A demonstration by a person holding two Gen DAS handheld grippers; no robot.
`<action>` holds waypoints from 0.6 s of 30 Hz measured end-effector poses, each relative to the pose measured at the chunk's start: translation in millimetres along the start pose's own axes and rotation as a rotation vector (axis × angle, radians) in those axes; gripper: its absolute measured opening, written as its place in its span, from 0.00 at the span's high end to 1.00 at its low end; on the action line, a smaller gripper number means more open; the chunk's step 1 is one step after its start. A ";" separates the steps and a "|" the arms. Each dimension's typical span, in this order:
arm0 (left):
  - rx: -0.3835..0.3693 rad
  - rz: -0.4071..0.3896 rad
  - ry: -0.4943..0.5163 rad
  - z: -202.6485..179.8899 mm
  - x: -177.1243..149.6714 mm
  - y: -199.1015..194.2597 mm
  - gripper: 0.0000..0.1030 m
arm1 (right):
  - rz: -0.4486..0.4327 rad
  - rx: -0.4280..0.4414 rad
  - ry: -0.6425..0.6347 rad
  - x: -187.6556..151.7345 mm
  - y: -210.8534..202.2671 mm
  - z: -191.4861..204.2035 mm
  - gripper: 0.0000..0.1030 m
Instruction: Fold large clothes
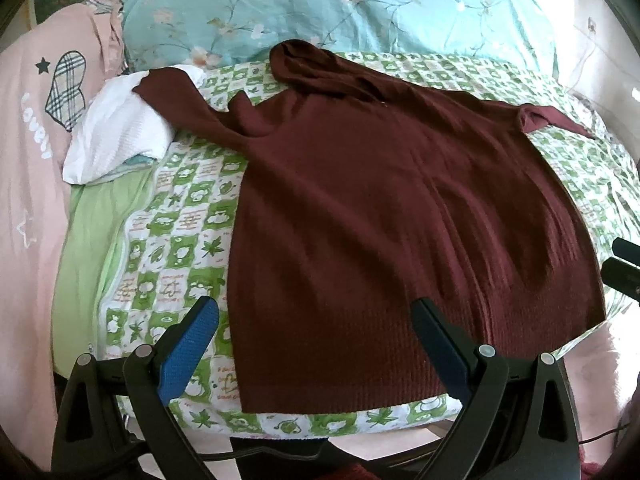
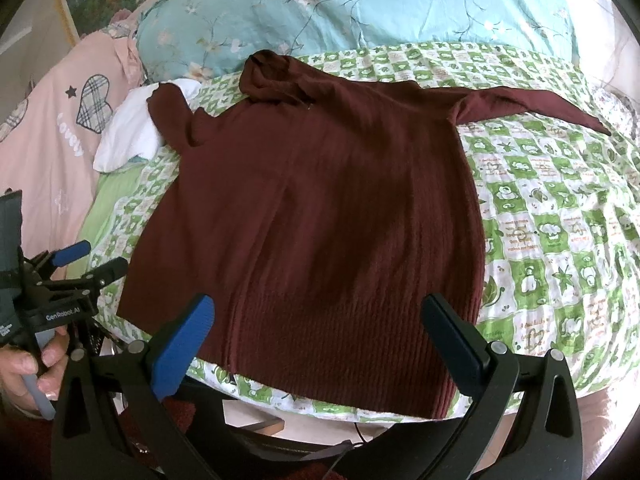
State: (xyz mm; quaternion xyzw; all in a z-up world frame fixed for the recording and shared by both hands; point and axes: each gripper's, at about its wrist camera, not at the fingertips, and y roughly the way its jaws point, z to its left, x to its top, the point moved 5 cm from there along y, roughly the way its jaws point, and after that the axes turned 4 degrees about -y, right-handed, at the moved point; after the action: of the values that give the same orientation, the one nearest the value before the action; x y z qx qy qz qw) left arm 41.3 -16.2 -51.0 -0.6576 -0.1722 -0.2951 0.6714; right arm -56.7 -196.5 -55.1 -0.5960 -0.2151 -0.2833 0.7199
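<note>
While laid flat on the green-and-white checked quilt (image 2: 540,216), just one maroon knit sweater (image 2: 320,208) to deal with, hem nearest the cameras, turtleneck collar (image 2: 272,76) bunched up at the far end. Two sleeves: right one (image 2: 536,108) stretched out across the quilt, left one (image 2: 172,116) crumpled and lying partly over a white cloth (image 2: 128,132). Two grippers, both spread wide with nothing between the jaws. Left gripper (image 1: 316,340) hovering over the hem's left corner, right gripper (image 2: 320,340) over the hem's right half. Also visible from the right wrist: left gripper's body with a hand (image 2: 28,364) on its grip. Plenty of bare quilt right of the sweater, narrower strip on the left before the light green sheet (image 1: 92,240). Hem sitting close to the near bed edge. One blue floral pillow (image 1: 340,4) beyond the collar, pink bedding (image 1: 28,160) off to the left. Far end of the left sleeve hard to make out.
</note>
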 end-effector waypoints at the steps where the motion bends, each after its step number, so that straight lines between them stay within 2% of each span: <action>1: -0.012 0.004 -0.007 -1.4 0.6 0.9 0.05 | -0.001 0.002 0.009 0.5 0.8 -1.8 0.00; 6: -0.032 0.010 0.003 -8.9 6.8 11.0 0.05 | -0.058 0.020 0.048 7.6 3.6 -16.0 0.00; 10: -0.040 0.054 0.009 -14.1 9.7 21.2 0.05 | -0.117 -0.027 0.043 16.6 4.4 -37.7 0.00; 12: -0.055 0.070 0.002 -17.1 12.2 25.6 0.05 | -0.107 -0.045 0.066 21.8 5.1 -53.0 0.00; 14: -0.058 0.080 0.006 -19.5 16.0 31.1 0.05 | -0.091 -0.044 0.110 26.0 6.9 -69.4 0.00; 18: -0.073 0.084 0.013 -26.7 26.4 42.0 0.05 | -0.123 -0.026 0.221 42.6 5.8 -116.5 0.00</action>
State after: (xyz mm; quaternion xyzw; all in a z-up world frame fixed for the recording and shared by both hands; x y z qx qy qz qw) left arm 83.5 -48.6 -69.4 -0.6862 -0.1292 -0.2772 0.6600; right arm -24.3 -316.4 -54.8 -0.5561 -0.1668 -0.3936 0.7128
